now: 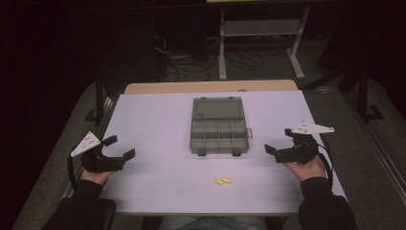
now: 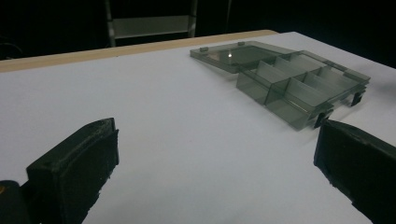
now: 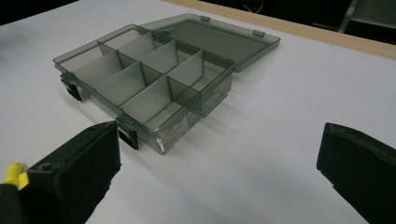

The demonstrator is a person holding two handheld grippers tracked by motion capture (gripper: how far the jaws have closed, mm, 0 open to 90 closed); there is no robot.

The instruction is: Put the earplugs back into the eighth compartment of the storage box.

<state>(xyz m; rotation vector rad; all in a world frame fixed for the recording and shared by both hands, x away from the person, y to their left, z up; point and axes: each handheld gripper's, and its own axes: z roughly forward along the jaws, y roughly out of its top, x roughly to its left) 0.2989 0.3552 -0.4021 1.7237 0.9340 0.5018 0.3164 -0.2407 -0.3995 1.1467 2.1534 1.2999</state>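
Note:
A smoky grey plastic compartment box (image 1: pixel 219 125) lies open in the middle of the white table (image 1: pixel 153 115), its lid flat behind it. Its compartments look bare in the right gripper view, where the box (image 3: pixel 154 79) sits ahead and left. Two small yellow pieces (image 1: pixel 222 181) lie near the front edge, apart from the box; one yellow piece (image 3: pixel 13 172) peeks past my right gripper's left jaw. My left gripper (image 1: pixel 120 147) is open at the table's left, holding nothing, with the box (image 2: pixel 299 84) ahead to its right. My right gripper (image 1: pixel 279 140) is open at the right of the box.
A wooden table edge (image 1: pixel 210 86) runs behind the white top. Beyond it stand a white metal shelf frame (image 1: pixel 261 28) and loose cables (image 1: pixel 186 67) on the dark floor. Bare white surface lies on both sides of the box.

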